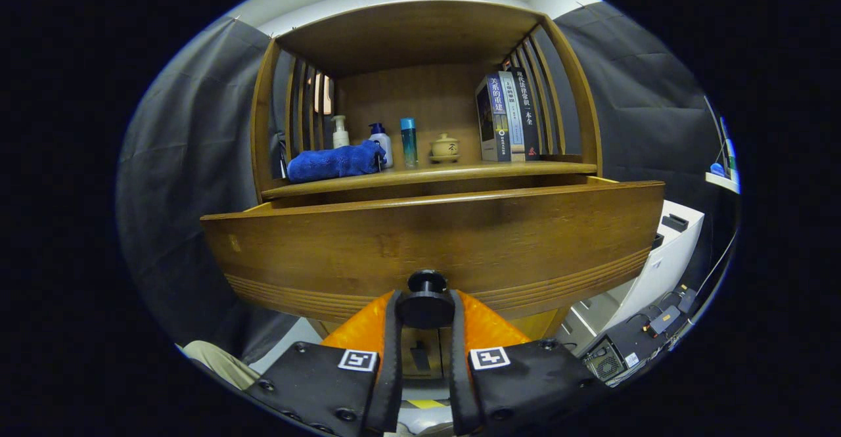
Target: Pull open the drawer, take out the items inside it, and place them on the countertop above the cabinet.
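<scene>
Gripper (pixel 424 312) points straight at the cabinet front, level and square to it, its two fingers (pixel 393 358) reaching forward and closed on the round black drawer knob (pixel 426 300), one finger pressed to each side of the knob's wide disc. That knob sits low on the broad brown wooden drawer front (pixel 433 240), which bulges toward the camera and has a band of carved grooves along its lower edge; the front stands out ahead of the cabinet body, so the drawer is pulled open, though how far cannot be judged. Its inside is hidden behind the tall front panel, so whatever lies in it cannot be seen. Above and beyond the drawer is the wooden countertop shelf (pixel 460 173) under a slatted wooden hutch. On it lie a crumpled blue towel (pixel 335 162), a small white pump bottle (pixel 340 133) partly hidden behind the towel, a white bottle with a dark blue cap (pixel 382 142), a slim teal bottle (pixel 409 141), a small cream ceramic lidded pot (pixel 445 148), and a few upright books (pixel 506 118) leaning against the right slats. Beside the cabinet on the right is a white cabinet unit (pixel 663 259), cut off by the view, with dark electronic boxes and cables (pixel 631 345) near its foot, too small to make out. A patch of beige fabric (pixel 217 361) shows beside the left finger.
</scene>
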`<control>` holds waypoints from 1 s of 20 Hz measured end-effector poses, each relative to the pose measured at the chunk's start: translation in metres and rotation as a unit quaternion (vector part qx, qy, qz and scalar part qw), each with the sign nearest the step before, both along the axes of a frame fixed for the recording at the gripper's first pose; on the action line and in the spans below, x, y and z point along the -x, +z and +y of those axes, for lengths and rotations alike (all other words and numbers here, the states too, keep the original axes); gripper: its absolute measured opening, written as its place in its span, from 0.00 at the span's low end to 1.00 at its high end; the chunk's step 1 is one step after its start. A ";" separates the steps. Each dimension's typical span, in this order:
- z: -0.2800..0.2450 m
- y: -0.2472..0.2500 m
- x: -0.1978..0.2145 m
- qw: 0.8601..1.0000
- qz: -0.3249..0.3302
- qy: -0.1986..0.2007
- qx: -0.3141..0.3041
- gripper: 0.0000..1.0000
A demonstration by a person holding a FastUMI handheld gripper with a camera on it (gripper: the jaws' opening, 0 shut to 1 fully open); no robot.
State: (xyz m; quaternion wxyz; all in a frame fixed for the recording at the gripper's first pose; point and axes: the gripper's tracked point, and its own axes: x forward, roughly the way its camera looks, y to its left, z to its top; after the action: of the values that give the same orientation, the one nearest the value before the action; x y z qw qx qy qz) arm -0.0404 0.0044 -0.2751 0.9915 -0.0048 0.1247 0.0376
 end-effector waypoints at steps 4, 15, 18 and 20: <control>0.001 -0.001 0.010 1.000 -0.002 -0.002 0.001 0.33; 0.000 -0.003 0.036 1.000 -0.004 0.001 0.011 0.33; 0.001 -0.003 0.042 1.000 -0.005 -0.005 0.000 0.33; 0.001 -0.003 0.045 1.000 -0.005 -0.007 0.004 0.33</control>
State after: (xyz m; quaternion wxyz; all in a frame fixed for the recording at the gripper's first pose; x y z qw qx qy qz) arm -0.0853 0.0054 -0.2780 0.9924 -0.0081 0.1195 0.0297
